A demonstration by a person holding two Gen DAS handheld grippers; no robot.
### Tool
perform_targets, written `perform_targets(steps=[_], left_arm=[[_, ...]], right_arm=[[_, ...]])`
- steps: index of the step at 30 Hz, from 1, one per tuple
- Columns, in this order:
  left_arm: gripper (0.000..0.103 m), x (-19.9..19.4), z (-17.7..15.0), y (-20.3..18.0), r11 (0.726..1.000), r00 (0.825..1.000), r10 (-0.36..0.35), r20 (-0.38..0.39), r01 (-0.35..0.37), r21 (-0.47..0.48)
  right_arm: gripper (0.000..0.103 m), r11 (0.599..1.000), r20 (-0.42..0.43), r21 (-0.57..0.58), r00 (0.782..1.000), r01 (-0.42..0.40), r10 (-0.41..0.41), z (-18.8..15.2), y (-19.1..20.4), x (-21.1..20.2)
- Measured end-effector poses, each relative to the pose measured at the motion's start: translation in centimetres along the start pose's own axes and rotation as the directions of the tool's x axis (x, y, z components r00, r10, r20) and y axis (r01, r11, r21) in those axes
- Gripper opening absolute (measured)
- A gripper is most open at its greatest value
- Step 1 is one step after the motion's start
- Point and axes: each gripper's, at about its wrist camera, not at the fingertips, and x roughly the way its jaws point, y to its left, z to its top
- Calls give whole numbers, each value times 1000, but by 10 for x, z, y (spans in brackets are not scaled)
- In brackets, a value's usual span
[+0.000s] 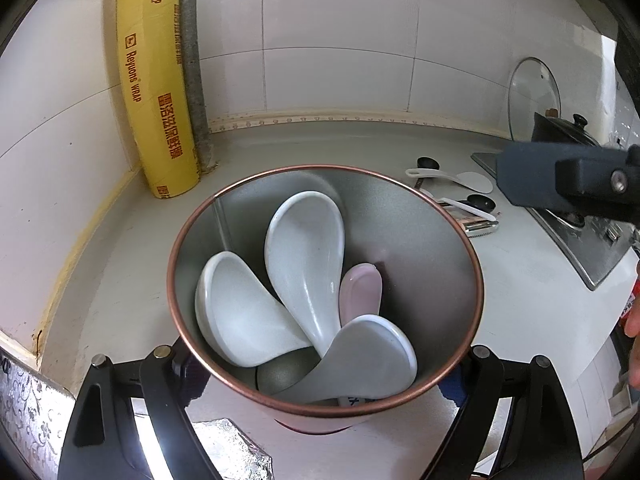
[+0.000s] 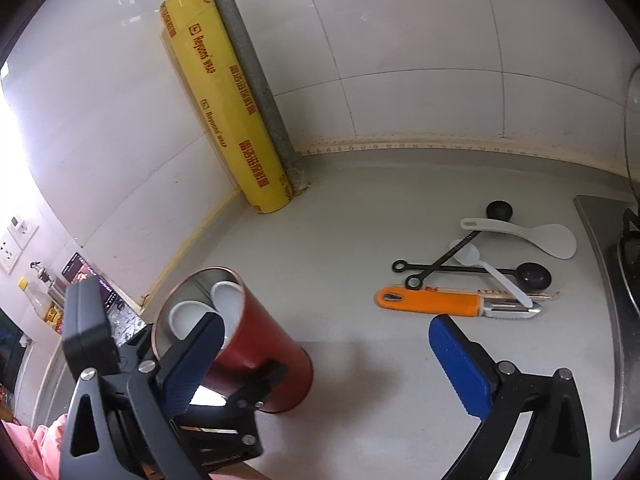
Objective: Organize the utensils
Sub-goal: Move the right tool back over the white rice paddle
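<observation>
A red canister (image 2: 260, 344) with a copper rim (image 1: 176, 264) stands on the grey counter, and my left gripper (image 1: 320, 360) is shut on its sides. Inside it stand several ceramic spoons, white ones (image 1: 304, 248) and a pink one (image 1: 360, 288). My right gripper (image 2: 328, 364) hangs open over the counter to the right of the canister, its blue pads (image 2: 460, 368) wide apart and holding nothing. Further right lie loose utensils: an orange-handled peeler (image 2: 432, 300), a white rice paddle (image 2: 532, 236), two black measuring spoons (image 2: 532, 276), a small white spoon (image 2: 464, 254) and a chopstick packet (image 2: 500, 292).
A yellow cling-wrap roll (image 2: 224, 100) leans in the corner against a grey pipe (image 2: 248, 60). A steel stove (image 2: 612, 280) borders the counter on the right, with a glass lid (image 1: 532, 92) propped on the tiled wall behind it. A hand shows at the right edge (image 1: 634, 320).
</observation>
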Motion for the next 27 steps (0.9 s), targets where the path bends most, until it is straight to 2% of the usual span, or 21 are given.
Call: perform_targets(steps=[11, 14, 18, 24, 27], left_arm=[[90, 0, -2, 10, 997, 998, 59, 9, -58, -54], [90, 1, 0, 15, 995, 997, 70, 9, -69, -67], [90, 0, 1, 18, 994, 997, 79, 12, -78, -76], [90, 1, 3, 24, 991, 995, 96, 17, -94, -96], [90, 1, 3, 26, 989, 994, 105, 19, -102, -104]], right_arm=[[103, 996, 106, -10, 990, 94, -92, -12, -19, -4], [103, 991, 75, -13, 988, 133, -132, -17, -29, 0], [103, 985, -19, 35, 985, 171, -170, -25, -50, 11], [103, 975, -67, 90, 978, 203, -197, -37, -76, 17], [103, 965, -102, 96, 967, 242, -233, -46, -86, 20]])
